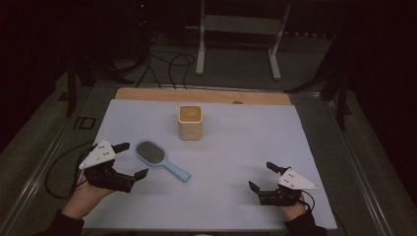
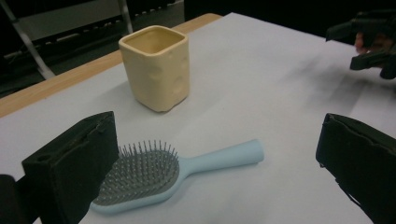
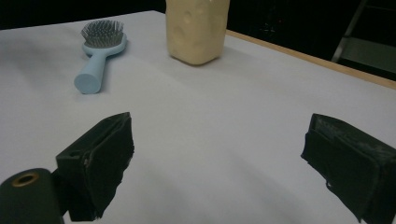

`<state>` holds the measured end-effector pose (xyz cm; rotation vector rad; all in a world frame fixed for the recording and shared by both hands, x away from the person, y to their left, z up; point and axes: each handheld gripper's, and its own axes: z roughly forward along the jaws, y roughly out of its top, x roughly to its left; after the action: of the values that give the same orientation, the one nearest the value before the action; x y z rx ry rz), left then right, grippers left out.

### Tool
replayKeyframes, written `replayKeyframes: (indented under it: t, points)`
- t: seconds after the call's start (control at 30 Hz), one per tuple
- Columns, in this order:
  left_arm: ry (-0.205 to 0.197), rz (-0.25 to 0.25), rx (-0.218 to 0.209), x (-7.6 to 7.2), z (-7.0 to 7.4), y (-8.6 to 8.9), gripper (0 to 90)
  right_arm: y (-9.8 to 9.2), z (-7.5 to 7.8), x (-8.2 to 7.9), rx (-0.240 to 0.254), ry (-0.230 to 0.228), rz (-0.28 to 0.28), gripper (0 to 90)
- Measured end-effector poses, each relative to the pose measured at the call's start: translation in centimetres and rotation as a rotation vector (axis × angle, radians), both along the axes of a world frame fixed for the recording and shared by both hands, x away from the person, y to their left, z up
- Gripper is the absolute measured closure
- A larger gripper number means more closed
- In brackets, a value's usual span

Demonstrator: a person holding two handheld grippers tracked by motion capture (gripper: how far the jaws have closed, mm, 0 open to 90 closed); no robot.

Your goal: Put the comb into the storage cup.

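The light-blue hairbrush [image 1: 161, 159] lies bristles-up on the white desk [image 1: 236, 162] at centre-left of the high view, its oval head toward the upper left of the frame and its handle running down to the lower right, so the long axis is a diagonal. The left tool [image 1: 132, 160], at lower left, is released, its two black jaws spread wide, with the brush head just beside it to the right; nothing is held. In the left gripper view the brush [image 2: 159, 179] sits low in the frame between the spread jaws, head near the left jaw and handle pointing toward the right. The right tool [image 1: 262, 177], at lower right of the high view, is likewise released and empty, well apart from the brush, whose handle end points roughly its way; in the right gripper view the brush [image 3: 99, 51] lies in the upper left, far off. The cream square cup [image 1: 190, 122] stands upright beyond the brush, apart from it. I judge the left hand the nearer one, and a close across the brush looks the natural next grip.
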<state>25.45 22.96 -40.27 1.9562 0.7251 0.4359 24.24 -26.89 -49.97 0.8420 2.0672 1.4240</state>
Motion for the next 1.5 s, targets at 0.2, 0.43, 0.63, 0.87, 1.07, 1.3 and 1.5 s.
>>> replayKeyframes:
  t: [0.2,0.43,0.63,0.87,1.07,1.3,1.5]
  points:
    - [0.009,-0.039,0.037,0.8,0.0,-1.6,0.0,0.1,0.0,0.0,-0.003,0.001,0.004,8.2]
    - [0.018,-0.057,0.064,1.6,0.1,-3.1,0.0,0.0,0.0,0.0,0.000,-0.001,0.003,8.2]
    - [0.027,-0.068,0.077,2.2,-0.1,-4.0,0.0,0.0,0.0,0.0,0.003,-0.001,0.004,8.3]
    - [0.037,-0.072,0.096,2.9,-0.6,-4.9,0.0,0.0,0.0,0.0,0.007,0.000,0.006,8.3]
    - [0.053,-0.080,0.107,3.9,-1.2,-6.1,0.0,0.0,0.0,0.0,0.008,0.001,0.007,8.3]
    - [0.081,-0.093,0.109,4.6,-2.4,-7.9,0.0,0.0,0.0,0.0,0.013,-0.002,0.013,8.3]
    - [0.104,-0.095,0.111,5.0,-3.5,-8.8,1.3,0.0,0.0,0.0,0.014,-0.002,0.014,8.3]
